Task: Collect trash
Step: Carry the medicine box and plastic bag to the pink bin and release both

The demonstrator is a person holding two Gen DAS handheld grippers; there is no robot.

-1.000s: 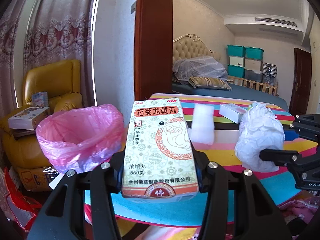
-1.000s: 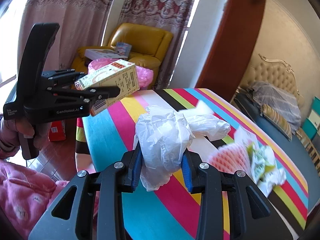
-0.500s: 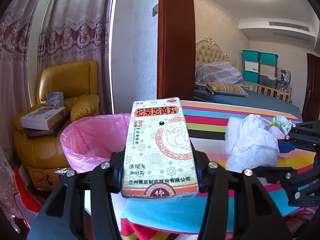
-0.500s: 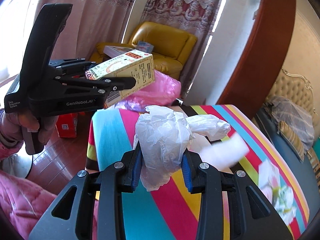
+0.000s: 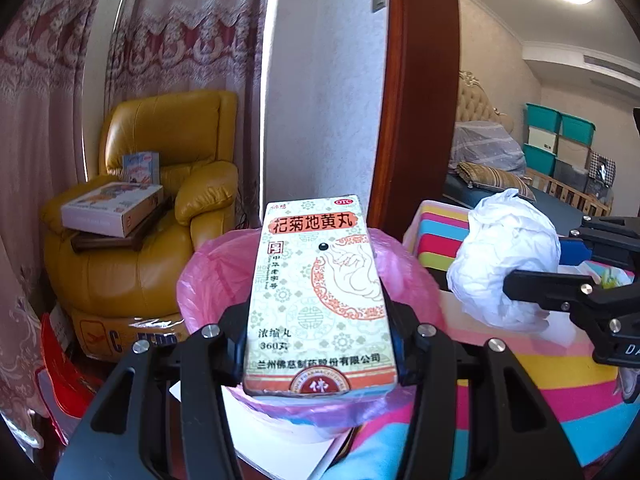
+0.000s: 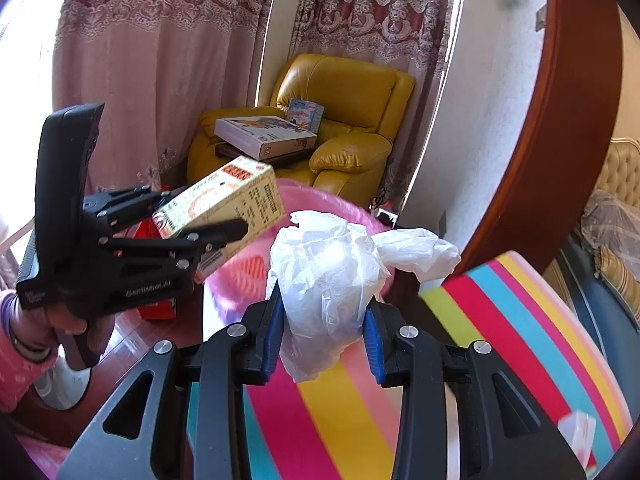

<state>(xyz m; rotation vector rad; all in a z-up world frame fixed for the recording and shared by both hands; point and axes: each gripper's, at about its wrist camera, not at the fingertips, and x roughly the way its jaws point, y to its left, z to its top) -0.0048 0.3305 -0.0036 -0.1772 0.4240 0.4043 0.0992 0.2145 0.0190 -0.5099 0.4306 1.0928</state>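
left gripper (image 5: pixel 320 344) is clamped on a medicine box (image 5: pixel 320 300), jaws part-way apart w/ the blue pads pressed on the box's two long sides; box is cream w/ red chinese print and an orange band at the near end, lying lengthwise along the fingers and sticking out past them. seen from the right wrist cam the same box (image 6: pixel 224 208) tilts up a bit, held out over the near-left rim of the bin. the bin is lined w/ a pink trash bag (image 5: pixel 208 280), mouth open, standing on the floor just off the near-left end of the striped table (image 5: pixel 520 364); in the left cam the box covers most of the bag's opening. right gripper (image 6: pixel 324 320) is squeezed nearly closed on a crumpled white plastic wad (image 6: pixel 324 272), blue pads biting into its lower part, loose tail flaring to the right. wad sits above the table's end, right next to the bag's rim (image 6: pixel 304 196); in the left cam it (image 5: pixel 504 260) shows to the right of the box, apart from it. a hand in a pink sleeve (image 6: pixel 24 344) grips the left tool's handle. far behind the bin is a yellow armchair (image 5: pixel 160 216) w/ a flat carton (image 5: pixel 112 208) on it, curtains behind.
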